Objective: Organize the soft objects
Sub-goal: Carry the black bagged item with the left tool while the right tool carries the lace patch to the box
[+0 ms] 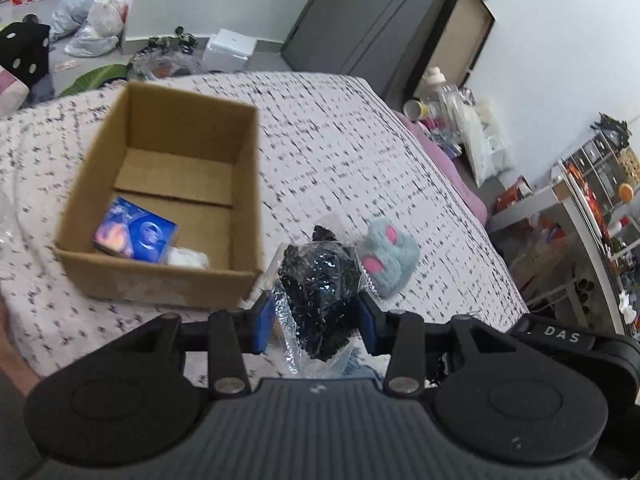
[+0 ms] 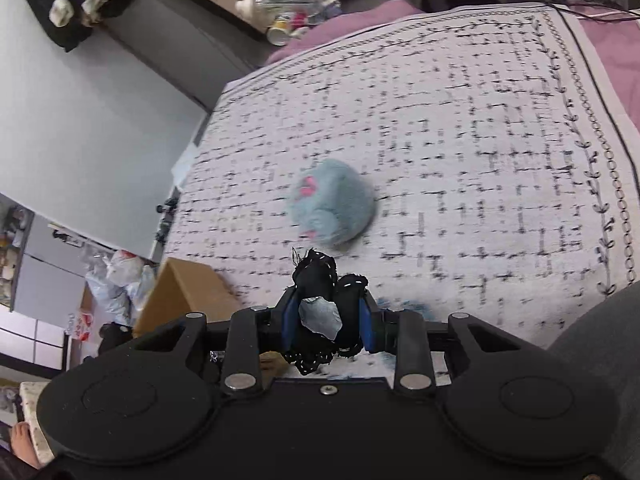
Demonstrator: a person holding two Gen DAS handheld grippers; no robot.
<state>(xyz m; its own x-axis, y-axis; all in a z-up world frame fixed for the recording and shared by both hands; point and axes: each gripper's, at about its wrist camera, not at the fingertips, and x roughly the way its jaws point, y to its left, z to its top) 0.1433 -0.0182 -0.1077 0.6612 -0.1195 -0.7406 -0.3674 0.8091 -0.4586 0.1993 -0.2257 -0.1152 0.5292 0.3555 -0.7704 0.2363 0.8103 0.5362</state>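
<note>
Between the blue pads of the left tongs (image 1: 318, 318), in the left wrist view, sits one black item in a clear crinkly bag (image 1: 320, 292); the pads press on it from both sides, so these tongs are clamped on it. One pale blue plush toy (image 1: 388, 258) with pink patches lies on the bed cover (image 1: 340, 140) just beyond and to the right of the bagged item, near the tips of the tongs. One open cardboard box (image 1: 168, 196) stands on the cover to the left of the tongs. Inside it are two things: one blue packet (image 1: 136, 236) and one white soft lump (image 1: 188, 258), both against the near wall.

From the right wrist view, the right tongs (image 2: 328, 320) are narrowed on one bundle of black fabric with white stitching (image 2: 320, 280), which carries a small grey tag (image 2: 320, 316). The bundle fills the gap between the two blue pads and sticks out past the tips. The same single plush toy (image 2: 332, 208), blurred here, lies on the patterned cover (image 2: 460, 140) straight ahead of the tongs, just beyond the fabric's end and apart from the pads. One corner of the box (image 2: 184, 292) shows to the left of the tongs.
</note>
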